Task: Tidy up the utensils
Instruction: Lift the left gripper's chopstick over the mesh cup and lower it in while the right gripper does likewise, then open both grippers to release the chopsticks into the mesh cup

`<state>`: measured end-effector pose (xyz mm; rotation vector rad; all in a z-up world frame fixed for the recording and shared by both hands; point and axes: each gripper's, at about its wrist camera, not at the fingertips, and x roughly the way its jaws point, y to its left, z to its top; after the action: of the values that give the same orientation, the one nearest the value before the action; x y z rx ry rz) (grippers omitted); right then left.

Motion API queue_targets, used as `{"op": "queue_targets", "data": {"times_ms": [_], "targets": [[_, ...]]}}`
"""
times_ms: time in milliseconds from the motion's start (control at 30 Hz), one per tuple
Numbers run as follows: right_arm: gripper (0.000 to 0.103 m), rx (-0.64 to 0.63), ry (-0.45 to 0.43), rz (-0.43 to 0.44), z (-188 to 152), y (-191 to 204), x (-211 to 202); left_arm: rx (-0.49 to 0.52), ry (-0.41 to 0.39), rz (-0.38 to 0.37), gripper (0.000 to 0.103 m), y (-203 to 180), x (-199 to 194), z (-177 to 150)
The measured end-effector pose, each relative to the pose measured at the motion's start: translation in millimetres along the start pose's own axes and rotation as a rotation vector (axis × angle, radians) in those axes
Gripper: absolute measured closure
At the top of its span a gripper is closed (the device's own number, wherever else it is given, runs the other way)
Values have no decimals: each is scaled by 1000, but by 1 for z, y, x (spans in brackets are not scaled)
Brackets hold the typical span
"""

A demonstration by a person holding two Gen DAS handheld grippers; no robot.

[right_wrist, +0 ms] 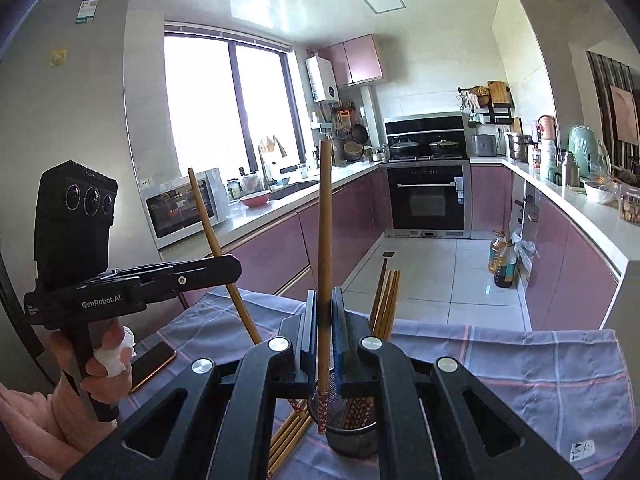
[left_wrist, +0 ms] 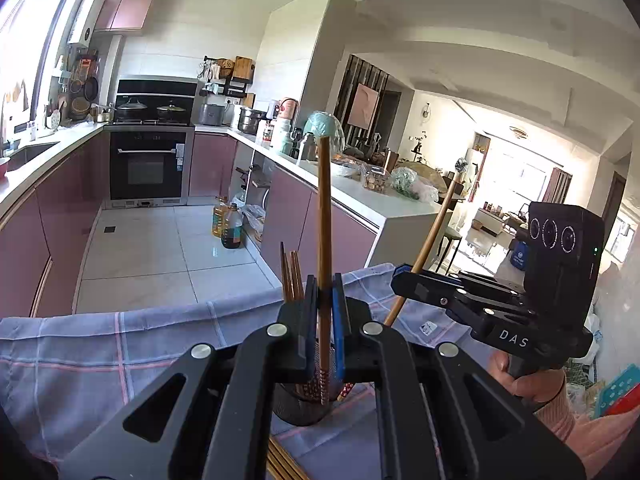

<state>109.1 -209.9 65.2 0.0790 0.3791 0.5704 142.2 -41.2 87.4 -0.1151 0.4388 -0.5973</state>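
While both my claws sit at bottom centre of their views, each pinches one chopstick. Left gripper (left_wrist: 325,292) clamps a chopstick (left_wrist: 324,216) upright, its patterned tip over the dark holder (left_wrist: 298,410). Right gripper (right_wrist: 325,308) clamps another chopstick (right_wrist: 324,224) over the same holder (right_wrist: 352,438). Loose chopsticks (right_wrist: 290,434) lie on the checked cloth (right_wrist: 540,376) at lower left of it.

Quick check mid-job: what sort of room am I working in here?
A home kitchen, open to a living area. Signs: the built-in oven with lidded pots on the hob, pink cabinets under a white counter, and a microwave by the window.
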Motion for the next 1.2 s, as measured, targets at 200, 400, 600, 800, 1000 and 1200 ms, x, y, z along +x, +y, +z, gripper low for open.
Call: {"op": "queue_targets", "data": {"times_ms": [200, 400, 600, 800, 1000, 1200], "targets": [[97, 11, 20, -33, -1, -11, 16, 31, 13, 60, 96, -7, 17, -1], [97, 29, 117, -44, -19, -20, 42, 46, 115, 63, 96, -3, 45, -19], [97, 36, 213, -55, -33, -25, 61, 79, 220, 53, 96, -2, 67, -41], [97, 48, 279, -65, -39, -29, 79, 53, 301, 37, 96, 9, 90, -45], [97, 77, 293, -82, -42, -36, 90, 41, 317, 51, 95, 18, 111, -35], [96, 106, 291, -89, -44, -39, 90, 37, 327, 75, 80, 20, 124, -35]]}}
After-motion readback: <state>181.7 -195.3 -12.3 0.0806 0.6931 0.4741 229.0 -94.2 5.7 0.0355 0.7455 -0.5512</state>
